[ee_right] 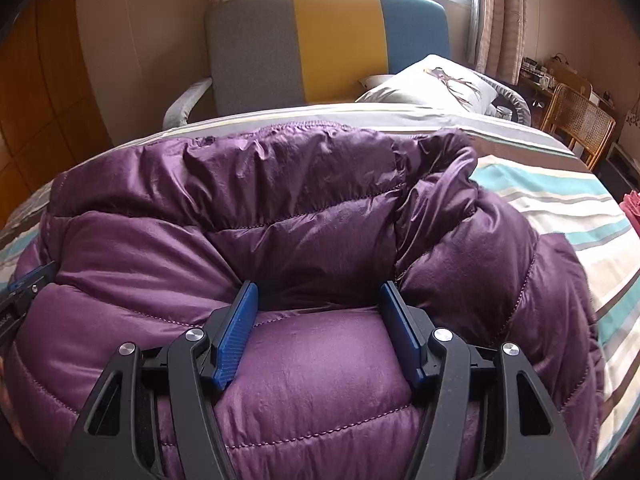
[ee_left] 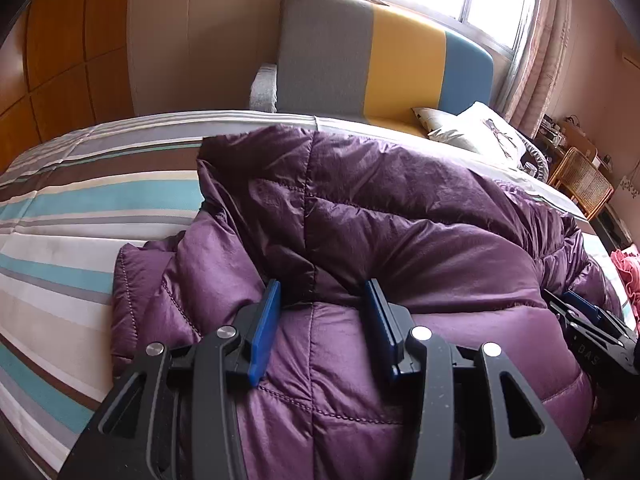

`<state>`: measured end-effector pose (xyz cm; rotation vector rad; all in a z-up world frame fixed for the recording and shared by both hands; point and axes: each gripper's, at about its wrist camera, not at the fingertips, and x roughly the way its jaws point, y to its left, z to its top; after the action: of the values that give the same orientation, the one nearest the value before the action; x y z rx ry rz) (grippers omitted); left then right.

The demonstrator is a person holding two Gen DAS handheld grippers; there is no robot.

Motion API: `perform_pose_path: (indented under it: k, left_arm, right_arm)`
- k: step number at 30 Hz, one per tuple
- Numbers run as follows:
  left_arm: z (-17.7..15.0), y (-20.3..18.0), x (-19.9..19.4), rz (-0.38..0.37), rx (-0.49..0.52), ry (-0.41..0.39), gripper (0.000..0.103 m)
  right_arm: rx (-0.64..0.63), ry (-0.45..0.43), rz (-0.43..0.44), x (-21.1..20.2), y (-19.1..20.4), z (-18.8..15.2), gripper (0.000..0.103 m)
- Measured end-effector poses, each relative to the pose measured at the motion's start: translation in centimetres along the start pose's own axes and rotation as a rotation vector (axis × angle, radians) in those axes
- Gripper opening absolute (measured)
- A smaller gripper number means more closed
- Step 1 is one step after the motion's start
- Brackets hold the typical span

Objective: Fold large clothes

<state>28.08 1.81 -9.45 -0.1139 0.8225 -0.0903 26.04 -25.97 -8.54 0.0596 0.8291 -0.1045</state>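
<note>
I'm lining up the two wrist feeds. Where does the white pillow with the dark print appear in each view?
Left wrist: the white pillow lies upper right, beyond the purple down jacket, below the window.
Right wrist: the pillow sits upper centre-right, just right of the headboard's blue panel.
Shared landmark: the grey, yellow and blue headboard behind the striped bed.
</note>
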Motion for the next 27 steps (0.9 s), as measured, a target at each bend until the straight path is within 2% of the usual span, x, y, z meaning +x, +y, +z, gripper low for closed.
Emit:
perform_pose_path:
  k: [11,13,15,16,24,27]
  left_arm:
    - [-0.2,0.1,-0.5,-0.002,-0.006,-0.004,0.043]
    - [-0.1,0.2,-1.1,-0.007,-0.01,-0.009,0.046]
    - [-0.1,0.4,-1.7,-0.009,-0.019,-0.017,0.055]
    - [-0.1,0.5,-2.2,-0.013,-0.025,-0.024,0.056]
    - [-0.3,0.1,-5.8,0.0,0.003,-0.072,0.059]
    - [-0.6,0.4,-7.1,0.007,0.014,-0.09,0.06]
  right_arm:
    - [-0.021,0.007,-0.026,-0.2,0.4,0.2,0.063]
    - [-0.022,0.004,-0.029,-0.8,0.5,0.5,0.064]
    - [-0.002,-0.001,-0.019,-1.6,0.6,0.8,0.065]
    - [0.001,-0.009,-0.012,-2.1,0.7,0.9,0.065]
    - [-0.025,-0.082,0.074,-6.9,3.1,0.5,0.065]
    - [-0.057,-0.083,0.106,-8.0,4.4,-0.3,0.052]
